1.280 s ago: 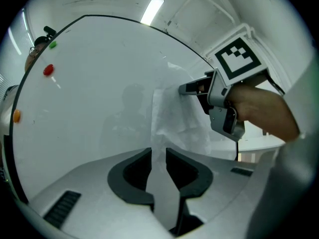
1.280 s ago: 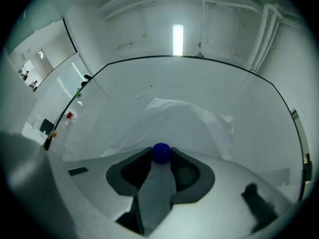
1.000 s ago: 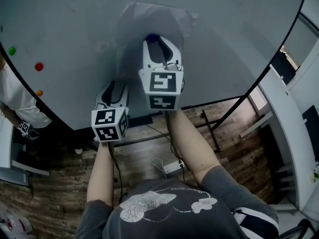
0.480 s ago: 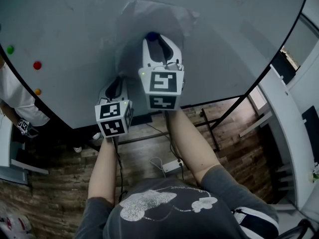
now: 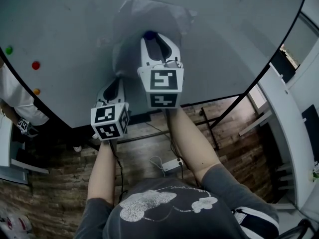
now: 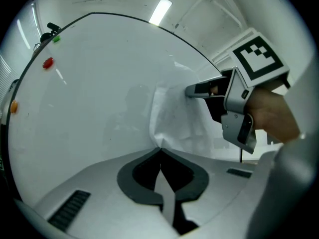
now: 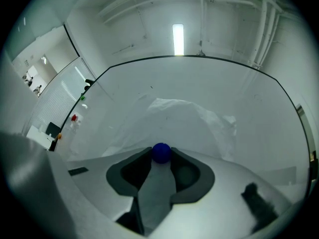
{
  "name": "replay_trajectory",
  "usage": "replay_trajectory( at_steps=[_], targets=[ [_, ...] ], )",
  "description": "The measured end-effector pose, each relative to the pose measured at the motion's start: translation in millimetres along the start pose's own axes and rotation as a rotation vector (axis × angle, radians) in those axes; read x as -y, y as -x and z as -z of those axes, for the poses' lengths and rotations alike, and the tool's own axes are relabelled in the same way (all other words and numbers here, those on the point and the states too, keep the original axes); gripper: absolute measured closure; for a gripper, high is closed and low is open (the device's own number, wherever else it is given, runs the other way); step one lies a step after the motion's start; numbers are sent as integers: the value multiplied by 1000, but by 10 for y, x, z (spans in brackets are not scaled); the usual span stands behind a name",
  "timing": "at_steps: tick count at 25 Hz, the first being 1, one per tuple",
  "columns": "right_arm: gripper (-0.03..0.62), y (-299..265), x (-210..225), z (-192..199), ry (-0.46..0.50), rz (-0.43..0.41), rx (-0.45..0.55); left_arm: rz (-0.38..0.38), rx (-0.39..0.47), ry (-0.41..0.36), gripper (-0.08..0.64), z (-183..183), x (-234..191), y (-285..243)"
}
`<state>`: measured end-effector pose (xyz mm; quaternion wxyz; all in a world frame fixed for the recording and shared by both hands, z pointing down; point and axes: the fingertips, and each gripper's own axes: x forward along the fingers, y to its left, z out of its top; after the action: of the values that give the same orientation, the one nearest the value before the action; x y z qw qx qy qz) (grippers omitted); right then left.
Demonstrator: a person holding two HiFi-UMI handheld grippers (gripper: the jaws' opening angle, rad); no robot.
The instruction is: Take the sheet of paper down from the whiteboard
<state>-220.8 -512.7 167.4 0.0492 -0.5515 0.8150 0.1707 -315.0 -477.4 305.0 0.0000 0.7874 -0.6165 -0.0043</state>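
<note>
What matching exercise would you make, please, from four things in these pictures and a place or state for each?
Things:
1. left tongs
2. right tongs
3. red magnet
4. sheet of paper

States or places:
A. crumpled against the whiteboard
B. shut on the blue magnet
C. on the whiteboard, far to the left of the paper
D. shut on the paper's lower edge

Pairs: 1-D, 2-B, 3-C, 4-A.

The left tongs have just been closing, with the paper between them.
</note>
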Motion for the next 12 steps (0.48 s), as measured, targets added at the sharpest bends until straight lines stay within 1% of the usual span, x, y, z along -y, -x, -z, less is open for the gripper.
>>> replay_trajectory(
  at_steps=[2,6,12],
  targets=[
    [465,32,2,-21,-10,-7,11,1,23,19,546,-25,-11,39],
    [465,157,-12,-73,3,-35,26,-1,51,63,548,-59,-8,106],
    [465,430,39,33,-17,-75,0,-23,40,58,548,-12,96,269]
  ],
)
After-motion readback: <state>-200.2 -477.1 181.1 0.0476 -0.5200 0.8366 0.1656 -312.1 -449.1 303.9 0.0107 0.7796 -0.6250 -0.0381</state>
